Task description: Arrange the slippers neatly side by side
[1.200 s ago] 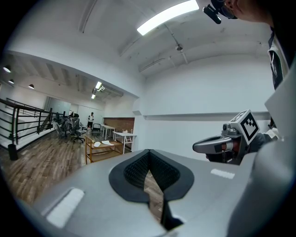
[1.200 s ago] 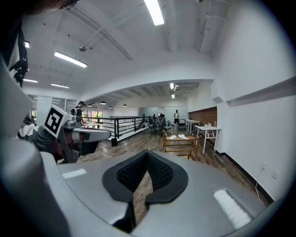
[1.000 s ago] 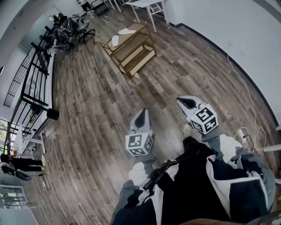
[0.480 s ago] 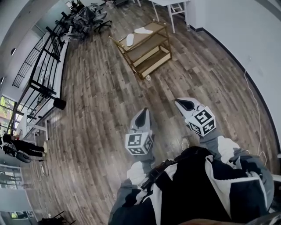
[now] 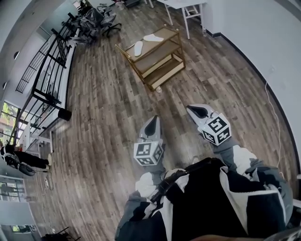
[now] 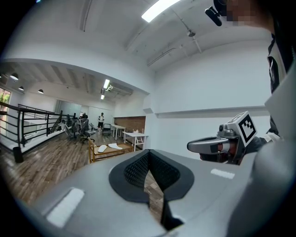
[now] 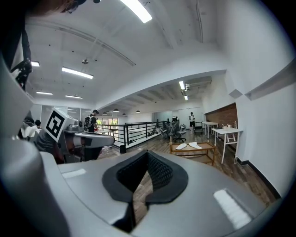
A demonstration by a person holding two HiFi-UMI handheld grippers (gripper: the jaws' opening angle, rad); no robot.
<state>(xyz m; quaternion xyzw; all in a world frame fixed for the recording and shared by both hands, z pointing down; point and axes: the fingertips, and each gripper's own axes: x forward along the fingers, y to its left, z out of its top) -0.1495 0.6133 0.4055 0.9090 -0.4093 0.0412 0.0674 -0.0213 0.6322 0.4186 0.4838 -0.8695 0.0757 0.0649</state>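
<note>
Two white slippers (image 5: 138,48) (image 5: 153,37) lie apart on the top shelf of a low wooden rack (image 5: 165,52) far ahead on the wood floor. The left gripper view shows the slippers (image 6: 102,148) (image 6: 114,146) small in the distance, and the right gripper view shows the same slippers (image 7: 181,146) (image 7: 195,145) on the rack (image 7: 210,149). My left gripper (image 5: 151,125) and right gripper (image 5: 195,111) are held out in front of my body, well short of the rack. Both are shut with nothing between the jaws: left gripper (image 6: 148,153), right gripper (image 7: 148,155).
A white table (image 5: 181,5) stands behind the rack by the white wall. Office chairs (image 5: 96,19) cluster at the far left, and a black railing (image 5: 44,75) runs along the left edge. A cable (image 5: 278,127) trails on the floor at the right.
The rack with the slippers has come slightly nearer and shifted right in the head view as I walk forward. Both grippers stay shut in the same pose before me.
</note>
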